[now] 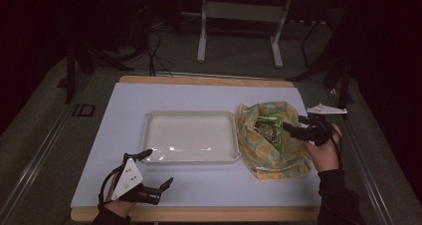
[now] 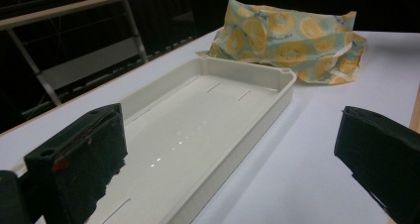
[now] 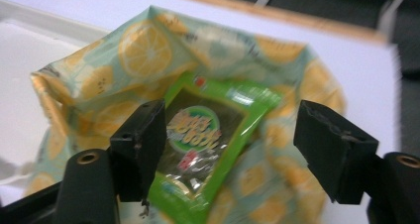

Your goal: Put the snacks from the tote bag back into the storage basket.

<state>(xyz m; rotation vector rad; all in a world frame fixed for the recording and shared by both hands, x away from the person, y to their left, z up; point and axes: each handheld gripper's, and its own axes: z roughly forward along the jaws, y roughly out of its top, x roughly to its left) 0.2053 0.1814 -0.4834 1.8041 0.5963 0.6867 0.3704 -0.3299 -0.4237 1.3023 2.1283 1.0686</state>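
A bag printed with lemon slices lies open on the right of the white mat, also in the left gripper view. Inside it lies a green snack packet, seen from above too. My right gripper hovers at the bag's mouth, open, its jaws either side of the packet without touching it. An empty white tray sits mid-table. My left gripper rests near the front left edge, open and holding nothing.
The white mat covers a wooden table. Beyond the far edge stand a white metal frame and cables on the dark floor.
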